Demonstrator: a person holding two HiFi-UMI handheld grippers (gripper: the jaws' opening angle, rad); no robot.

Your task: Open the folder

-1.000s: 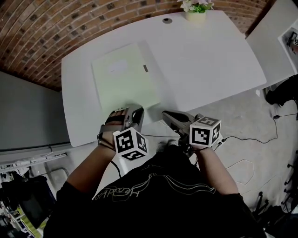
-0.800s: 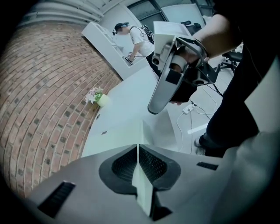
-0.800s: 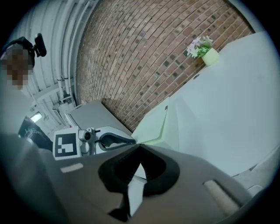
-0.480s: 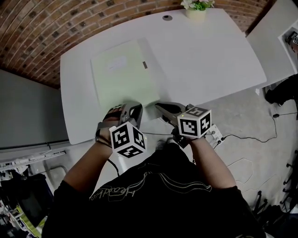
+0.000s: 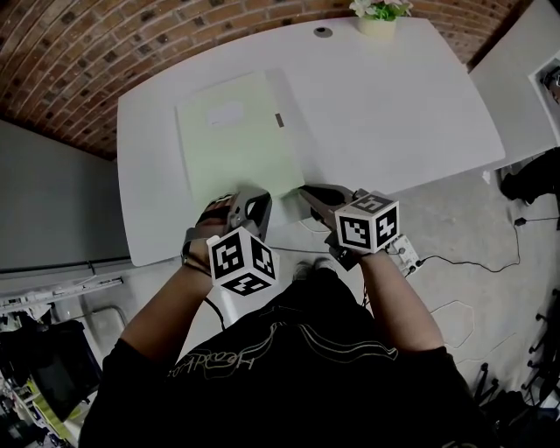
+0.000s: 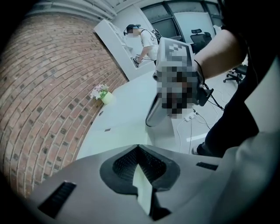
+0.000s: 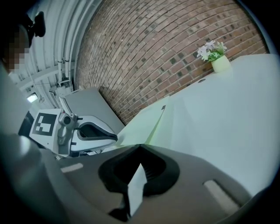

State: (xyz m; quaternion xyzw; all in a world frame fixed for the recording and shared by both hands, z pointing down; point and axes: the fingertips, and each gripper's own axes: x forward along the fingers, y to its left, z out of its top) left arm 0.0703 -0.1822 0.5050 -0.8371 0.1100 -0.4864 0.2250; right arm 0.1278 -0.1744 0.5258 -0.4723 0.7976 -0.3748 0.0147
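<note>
A pale green folder (image 5: 236, 140) lies closed-looking on the white table (image 5: 394, 114), with a small label (image 5: 279, 120) on its right side. At the folder's near edge sits my left gripper (image 5: 248, 203), jaws shut, and a pale sheet edge (image 6: 142, 183) is pinched between its pads. My right gripper (image 5: 306, 191) is at the near right corner. It also has a pale strip (image 7: 136, 186) between closed pads. In the right gripper view the folder (image 7: 144, 124) shows a brighter green gap along its cover. The left gripper (image 7: 94, 131) stands close beside it.
A small flower pot (image 5: 379, 17) and a round cable hole (image 5: 324, 32) are at the table's far edge. A power strip (image 5: 404, 252) with cables lies on the floor to the right. A second white table (image 5: 525, 70) stands at right, and a person (image 6: 142, 39) works at a far desk.
My right gripper has moved forward and left onto the folder's near right corner. The left gripper stayed at the near edge and its jaws closed on it.
</note>
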